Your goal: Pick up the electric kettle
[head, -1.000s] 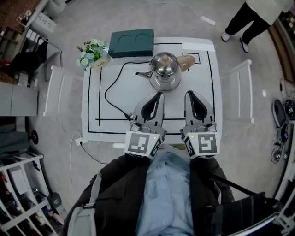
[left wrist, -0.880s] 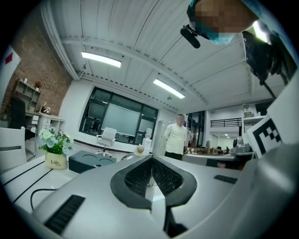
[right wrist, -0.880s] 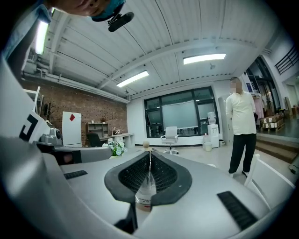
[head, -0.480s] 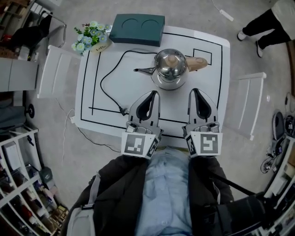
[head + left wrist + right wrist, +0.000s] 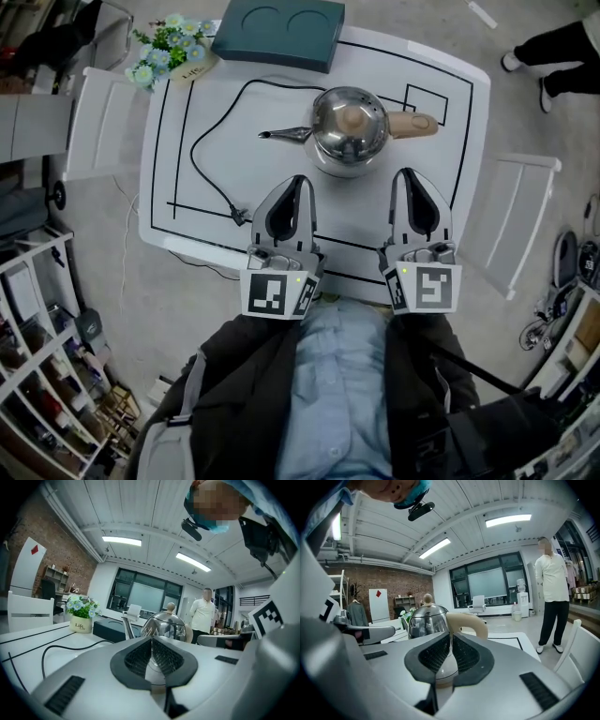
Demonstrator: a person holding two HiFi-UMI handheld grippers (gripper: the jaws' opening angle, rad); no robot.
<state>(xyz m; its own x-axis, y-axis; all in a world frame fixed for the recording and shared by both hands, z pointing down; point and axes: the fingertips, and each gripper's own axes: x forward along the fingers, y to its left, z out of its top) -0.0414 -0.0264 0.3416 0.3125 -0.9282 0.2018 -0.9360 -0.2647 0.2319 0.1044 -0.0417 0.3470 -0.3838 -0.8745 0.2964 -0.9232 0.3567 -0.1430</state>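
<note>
Kettle [image 5: 349, 127] sits just ahead, between your left gripper [image 5: 298, 180] and right gripper [image 5: 405, 173] in the head view; the left gripper view shows clenched, empty jaws, the right gripper view likewise, so part the right jaws, then close round the handle [image 5: 468, 618] just ahead.

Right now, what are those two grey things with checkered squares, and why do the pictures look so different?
A person holds two pinching tools: a left gripper and a right gripper. The view from above comes from a camera on the person's head, looking down. The other two come from cameras riding on each gripper. On the white table are a shiny electric kettle, a black cord, a pot of flowers and a dark green box. Both grippers are shut and hold nothing.
</note>
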